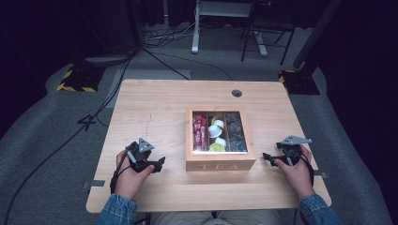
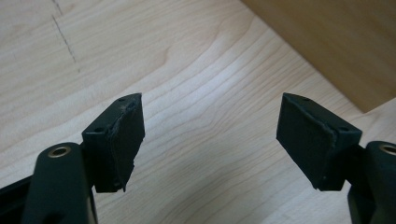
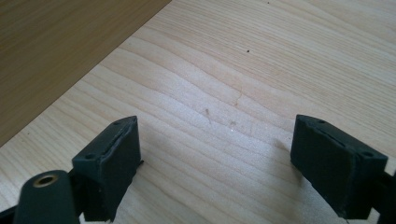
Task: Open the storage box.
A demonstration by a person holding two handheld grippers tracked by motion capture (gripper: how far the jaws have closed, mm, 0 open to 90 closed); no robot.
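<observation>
Flanking the box: the tea box (image 1: pixel 220 159) stands on the table (image 1: pixel 155 108), lid closed, between the two grippers.
Left gripper (image 1: pixel 158 164): jaws apart, nothing between them, near the box's left wall.
Right gripper (image 1: pixel 267 158): jaws wide apart, empty, near the right wall.
Risk: I judge that a one-sided push may slide or turn the box; a jaw may also slip on the smooth wood.
High view: sachets and cups under the glass lid (image 1: pixel 219 130).
Gripper views: bare tabletop between the pads (image 2: pixel 128 140), box wall (image 2: pixel 327 42) close.
</observation>
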